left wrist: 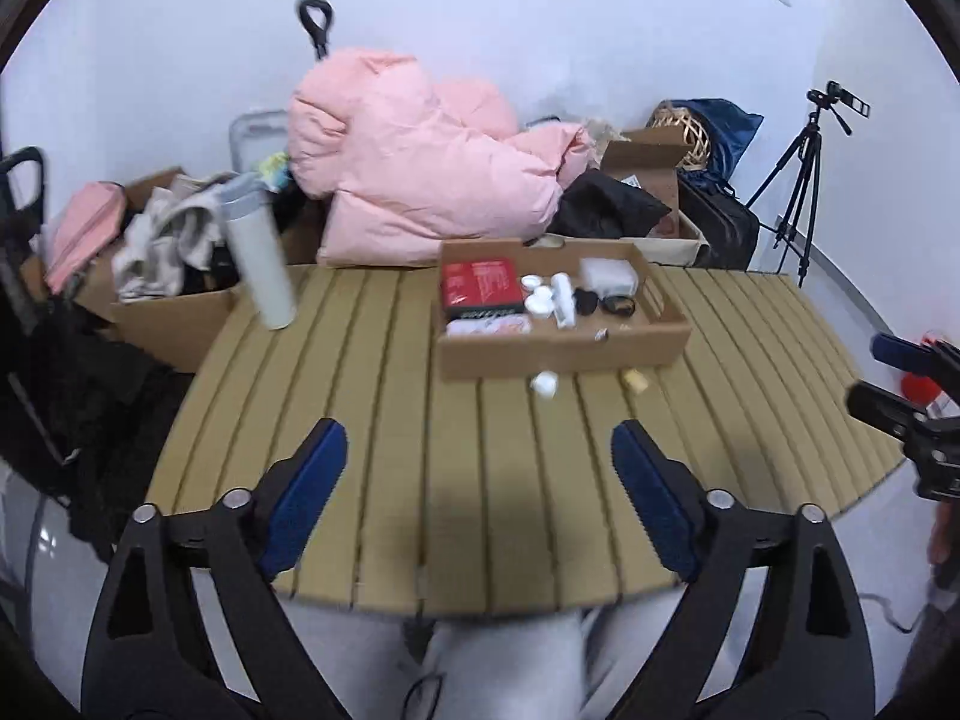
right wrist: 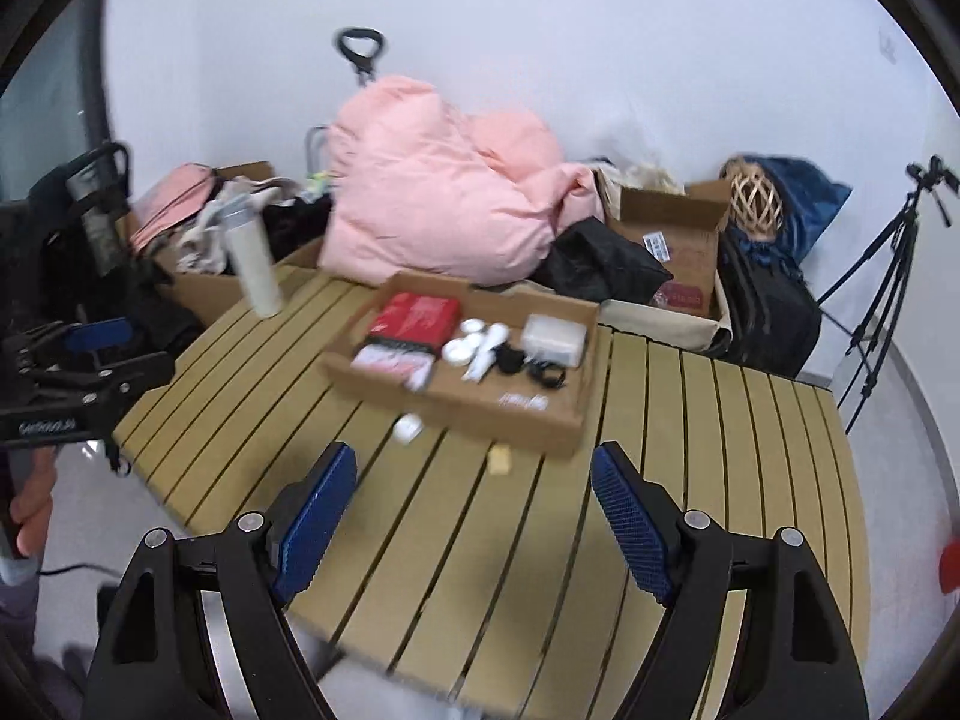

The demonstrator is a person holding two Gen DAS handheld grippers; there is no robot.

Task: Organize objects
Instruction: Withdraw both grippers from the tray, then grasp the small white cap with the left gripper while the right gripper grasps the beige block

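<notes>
Both the left gripper [left wrist: 479,468] and the right gripper [right wrist: 474,492] hover over the near half of the slatted desk [left wrist: 372,396] with their fingers spread wide and nothing between them. The trouble I would expect lies with the two loose bits just in front of the cardboard tray [left wrist: 564,354]: a small white jar [left wrist: 545,384] and a little yellow piece [left wrist: 636,381], both lying on the slats just beside the tray's front wall. They are small and look light, so a pad coming down off-centre could likely flick one away or send the jar rolling along a groove toward the desk's edge (the gaps between slats would not help). A careless reach might also shove the tray itself, which looks light enough to slide. Further back, the tall white bottle [left wrist: 259,258] stands at the far left corner close to the edge, and a swinging arm could topple it. Inside the tray things are fairly settled: a red packet [left wrist: 480,285], several white jars [left wrist: 539,299], a clear box [left wrist: 607,273] and some dark round pieces, blurred here.
</notes>
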